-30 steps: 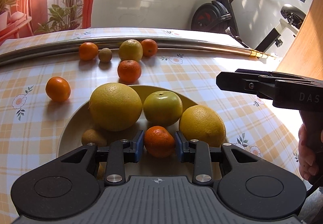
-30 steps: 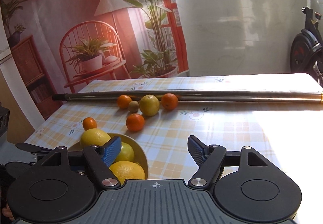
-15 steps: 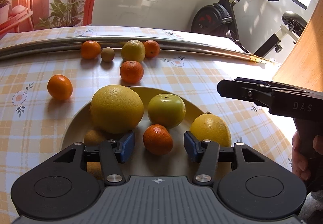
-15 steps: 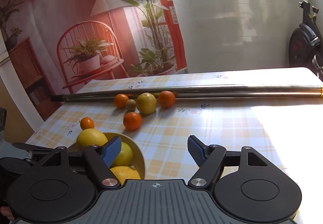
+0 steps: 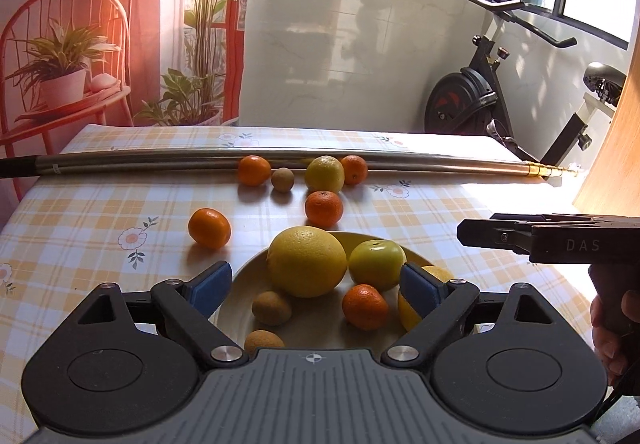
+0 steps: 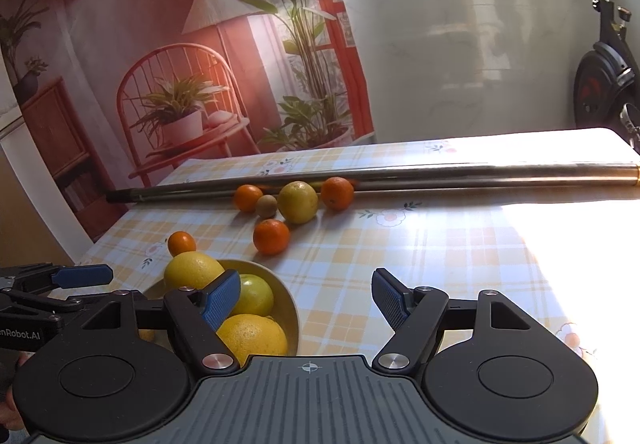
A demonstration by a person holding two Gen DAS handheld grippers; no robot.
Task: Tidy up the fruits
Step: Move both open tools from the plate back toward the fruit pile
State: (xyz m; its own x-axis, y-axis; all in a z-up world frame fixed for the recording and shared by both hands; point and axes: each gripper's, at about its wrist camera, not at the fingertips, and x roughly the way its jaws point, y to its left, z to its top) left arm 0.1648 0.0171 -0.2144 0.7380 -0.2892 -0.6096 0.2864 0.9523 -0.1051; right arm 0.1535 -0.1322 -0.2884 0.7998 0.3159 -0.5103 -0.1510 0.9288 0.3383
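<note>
A yellow bowl point(image 5: 244, 272) near the table's front holds a large yellow citrus point(image 5: 306, 261), a green apple point(image 5: 377, 264), a small mandarin point(image 5: 365, 306), two brown kiwis point(image 5: 272, 308) and a partly hidden lemon. My left gripper point(image 5: 316, 286) hangs open above the bowl, holding nothing. Loose on the cloth lie mandarins point(image 5: 209, 227) point(image 5: 324, 208), a lemon point(image 5: 324, 173) and a kiwi point(image 5: 283, 179) by the far pole. My right gripper point(image 6: 306, 296) is open and empty, right of the bowl point(image 6: 294, 314).
A long metal pole point(image 5: 160, 162) lies across the far side of the checked tablecloth point(image 5: 100, 212). An exercise bike point(image 5: 480, 100) stands beyond the table at right. A hand point(image 5: 612, 328) holds the right gripper's handle at the right edge.
My left gripper opened off the small mandarin, leaving it in the bowl, then rose and pulled back with its fingers wide apart. The right gripper stayed open and nearly still.
</note>
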